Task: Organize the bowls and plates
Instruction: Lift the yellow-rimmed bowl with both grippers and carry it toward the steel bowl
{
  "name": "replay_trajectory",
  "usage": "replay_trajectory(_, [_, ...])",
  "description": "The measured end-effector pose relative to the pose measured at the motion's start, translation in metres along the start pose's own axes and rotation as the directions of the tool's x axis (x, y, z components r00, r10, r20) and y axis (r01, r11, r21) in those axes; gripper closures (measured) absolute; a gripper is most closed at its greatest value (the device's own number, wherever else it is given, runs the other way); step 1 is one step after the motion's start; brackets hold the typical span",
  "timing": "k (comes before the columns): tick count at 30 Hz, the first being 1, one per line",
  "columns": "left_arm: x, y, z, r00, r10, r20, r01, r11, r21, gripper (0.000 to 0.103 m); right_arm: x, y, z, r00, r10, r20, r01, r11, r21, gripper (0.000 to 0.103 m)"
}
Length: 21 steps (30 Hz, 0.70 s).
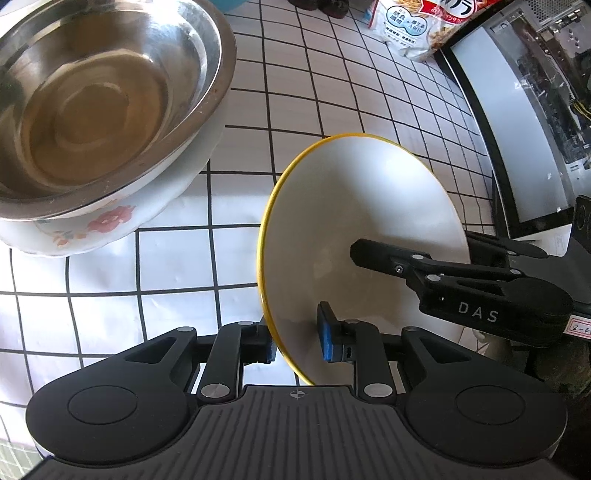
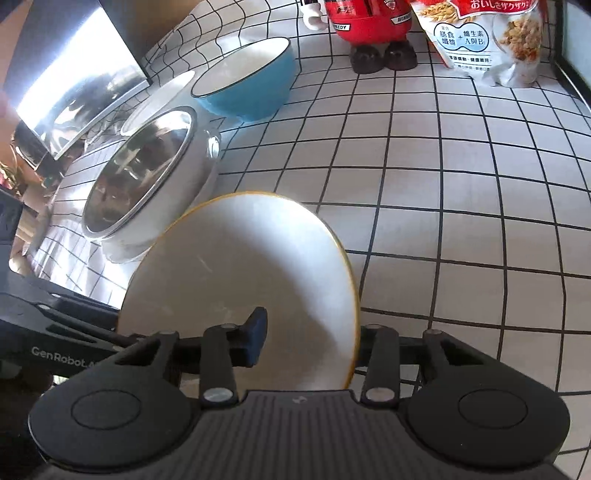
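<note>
Both jaws are closed on the same yellow-rimmed plate (image 1: 354, 221). Left gripper (image 1: 297, 332) pinches the near rim, one blue pad under it, one on the white face. Right gripper (image 2: 306, 339) clamps the opposite edge; its inner pad sits on the plate face, while the outer finger is hidden behind the rim. Plate is tilted steeply, held above the grid-pattern tablecloth (image 1: 147, 258), just beside the steel bowl (image 1: 99, 99), which is nested in the floral bowl (image 1: 110, 221).

Judgement: step in hand looks like a two-handed carry or handover of the plate toward a stack. To do it well, keep both wrists turning together so the rim isn't twisted; if one side lets go, the other should be squarely seated first. Level the plate before setting it down, clear of the steel bowl's lip.

Left wrist view alone shows the right gripper's arm reaching across the plate. Right wrist view alone shows the blue bowl (image 2: 247, 88) behind the stack, a red figurine (image 2: 369, 22), and more of the cereal bag (image 2: 487, 40).
</note>
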State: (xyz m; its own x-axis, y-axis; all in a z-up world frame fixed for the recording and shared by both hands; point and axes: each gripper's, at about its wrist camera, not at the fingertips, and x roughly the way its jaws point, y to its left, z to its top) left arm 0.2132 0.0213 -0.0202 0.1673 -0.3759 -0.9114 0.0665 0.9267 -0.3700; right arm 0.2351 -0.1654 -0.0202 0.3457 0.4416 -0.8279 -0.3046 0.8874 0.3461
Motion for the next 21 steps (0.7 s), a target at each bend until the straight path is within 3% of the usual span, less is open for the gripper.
replay_trajectory(11, [-0.015, 0.015, -0.012, 1.0, -0.02, -0.012, 0.02, 1.0, 0.022, 0.08, -0.006, 0.022, -0.012, 0.999, -0.029, -0.023, 0.03, 0.997, 0.077, 0.064])
replay_trajectory(21, [-0.056, 0.049, -0.033, 0.998, -0.028, 0.059, 0.025, 0.999, 0.037, 0.082, -0.014, 0.074, -0.017, 1.0, -0.014, -0.007, 0.014, 0.998, 0.054, 0.064])
